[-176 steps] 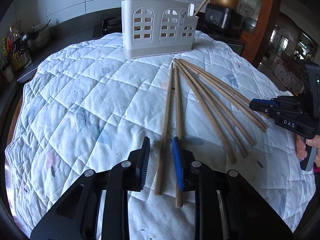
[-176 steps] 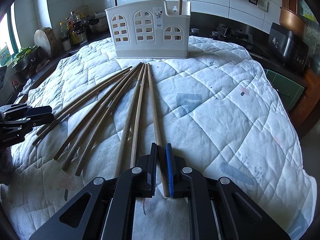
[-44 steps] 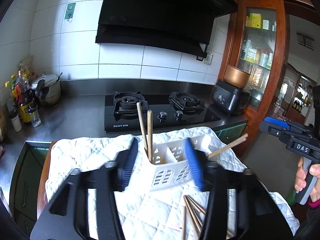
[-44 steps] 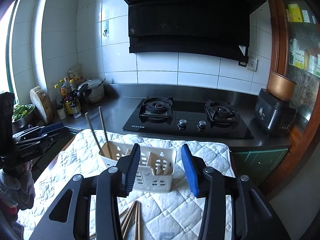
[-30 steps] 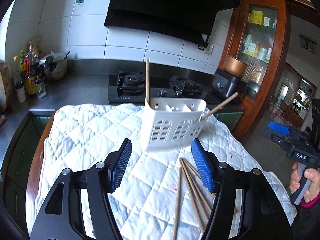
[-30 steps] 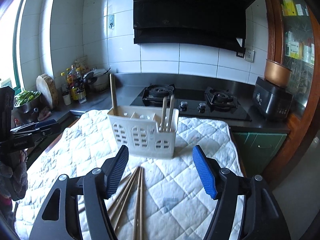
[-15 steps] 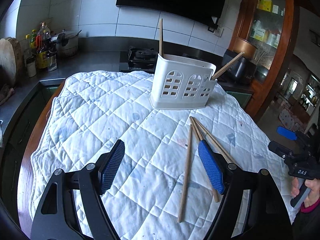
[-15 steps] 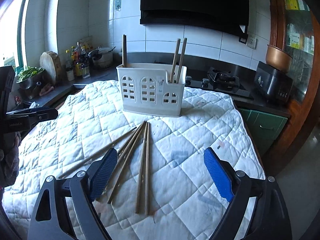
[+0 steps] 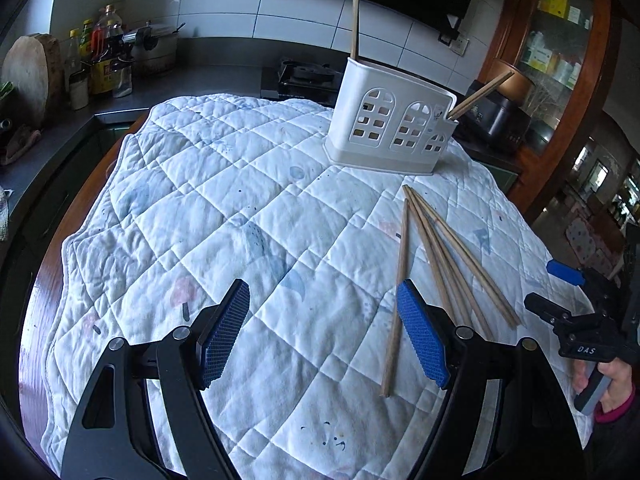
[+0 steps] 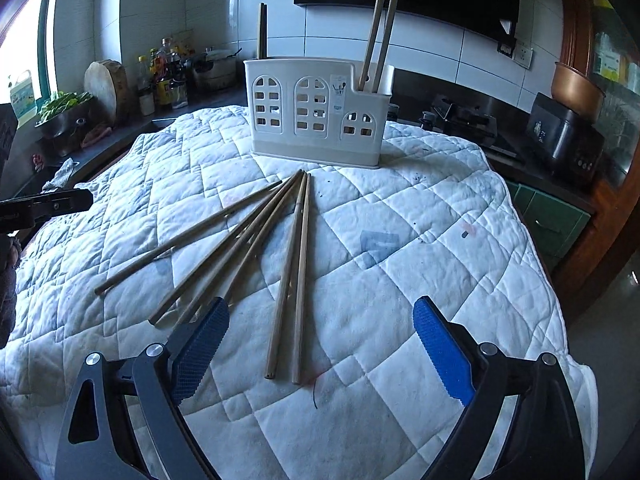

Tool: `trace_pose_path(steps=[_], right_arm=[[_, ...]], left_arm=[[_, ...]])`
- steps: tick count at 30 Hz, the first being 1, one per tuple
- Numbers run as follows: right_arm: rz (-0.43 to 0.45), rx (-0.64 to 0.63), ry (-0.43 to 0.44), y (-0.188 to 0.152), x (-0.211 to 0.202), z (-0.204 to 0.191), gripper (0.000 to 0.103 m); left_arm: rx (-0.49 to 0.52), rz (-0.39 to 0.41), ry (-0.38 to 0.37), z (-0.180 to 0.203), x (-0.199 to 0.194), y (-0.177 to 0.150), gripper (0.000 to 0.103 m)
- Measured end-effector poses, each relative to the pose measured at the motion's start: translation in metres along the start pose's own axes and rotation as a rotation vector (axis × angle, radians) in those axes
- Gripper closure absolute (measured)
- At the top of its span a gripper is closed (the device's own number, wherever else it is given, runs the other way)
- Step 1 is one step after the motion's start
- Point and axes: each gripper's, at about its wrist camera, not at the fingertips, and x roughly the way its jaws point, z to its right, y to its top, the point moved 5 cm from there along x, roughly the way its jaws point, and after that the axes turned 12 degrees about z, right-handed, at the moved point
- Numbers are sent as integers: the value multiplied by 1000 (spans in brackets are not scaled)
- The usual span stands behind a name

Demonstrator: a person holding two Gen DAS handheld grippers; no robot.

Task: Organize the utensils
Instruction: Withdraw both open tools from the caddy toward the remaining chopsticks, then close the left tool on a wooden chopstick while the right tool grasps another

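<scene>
A white utensil holder (image 9: 388, 128) (image 10: 316, 116) stands at the far side of the quilted cloth (image 9: 200, 200). One chopstick (image 9: 354, 28) stands in its left end and two chopsticks (image 10: 380, 40) lean in its right end. Several loose wooden chopsticks (image 9: 440, 256) (image 10: 224, 248) fan out on the cloth before it. My left gripper (image 9: 322, 292) is open and empty, its right pad beside the leftmost stick (image 9: 398, 296). My right gripper (image 10: 320, 308) is opening with nothing held, hovering over the near ends of a pair (image 10: 292, 280).
Behind the table runs a dark counter with a gas stove (image 10: 464, 120), bottles (image 9: 104, 60), a round chopping block (image 9: 28, 76) and a black cooker (image 10: 564, 136). A wooden cabinet (image 9: 560, 60) stands at the right. The cloth's edges drop off on both sides.
Both grippers have sunk from above the holder toward the cloth and tipped downward. Their jaws stand wider than a second ago. The loose chopsticks now lie close beneath the fingers.
</scene>
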Motion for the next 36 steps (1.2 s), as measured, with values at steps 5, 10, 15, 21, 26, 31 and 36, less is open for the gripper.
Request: trace_pose_path(steps=[5, 10, 15, 21, 26, 31, 36], right_arm=[[-46, 15, -23, -5, 14, 14, 13], [-78, 5, -25, -9, 28, 16, 16], [-96, 7, -8, -9, 38, 15, 31], [-113, 5, 30, -10, 46, 9, 49], [-130, -24, 66, -11, 52, -1, 72], [-128, -43, 78, -10, 54, -7, 84], [-121, -59, 60, -11, 54, -9, 95]], left_arm=[[-5, -16, 12, -5, 2, -7, 27], [-5, -30, 17, -6, 6, -14, 27], [-4, -36, 23, -8, 7, -16, 27], [-9, -38, 34, -12, 6, -17, 27], [-7, -41, 36, -12, 6, -20, 27], [4, -44, 35, -9, 5, -22, 27], [30, -42, 13, -1, 3, -24, 27]])
